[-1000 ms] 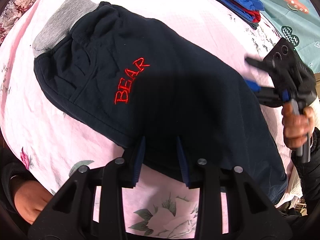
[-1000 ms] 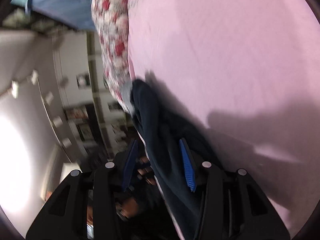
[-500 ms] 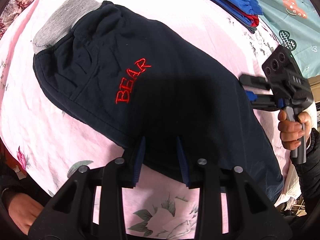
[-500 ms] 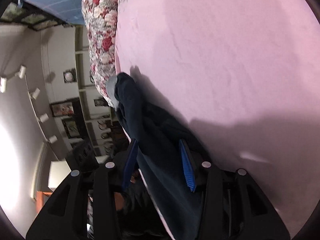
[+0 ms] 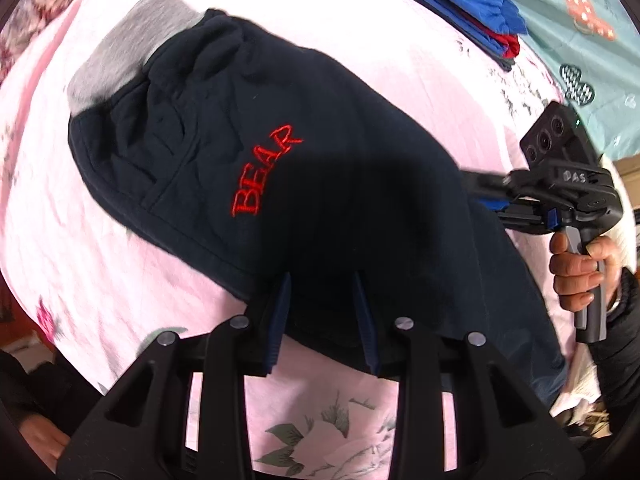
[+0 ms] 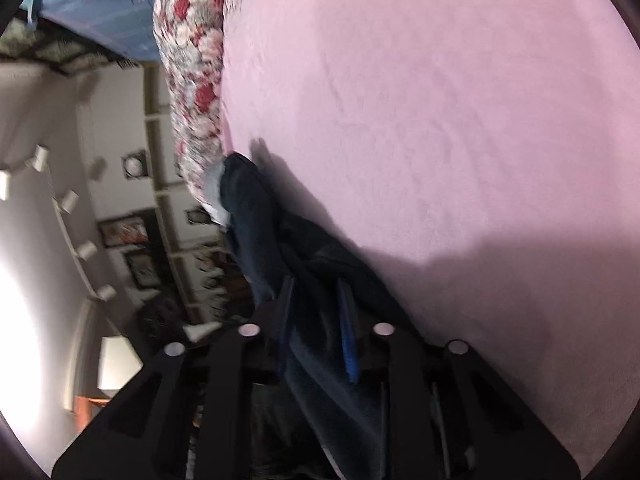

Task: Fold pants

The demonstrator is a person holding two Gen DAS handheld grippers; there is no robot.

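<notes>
Jaws of both grippers sit around dark fabric, one on each long edge of the pants.

Left gripper (image 5: 320, 312) has its jaws apart, straddling the near edge of the pants (image 5: 304, 168), which lie on the pink floral bed (image 5: 100, 264). Right gripper (image 6: 316, 320) has narrowed its jaws over the last half second and looks clamped on the far edge; from the left view it (image 5: 486, 196) now reaches further in under the cloth. My guess is a lengthwise fold is about to start, with the left grip not yet made. I count one pair of pants with one grey waistband (image 5: 128, 52) and one red BEAR lettering (image 5: 264, 176), two grippers, and one folded blue stack (image 5: 460, 4) well apart.
</notes>
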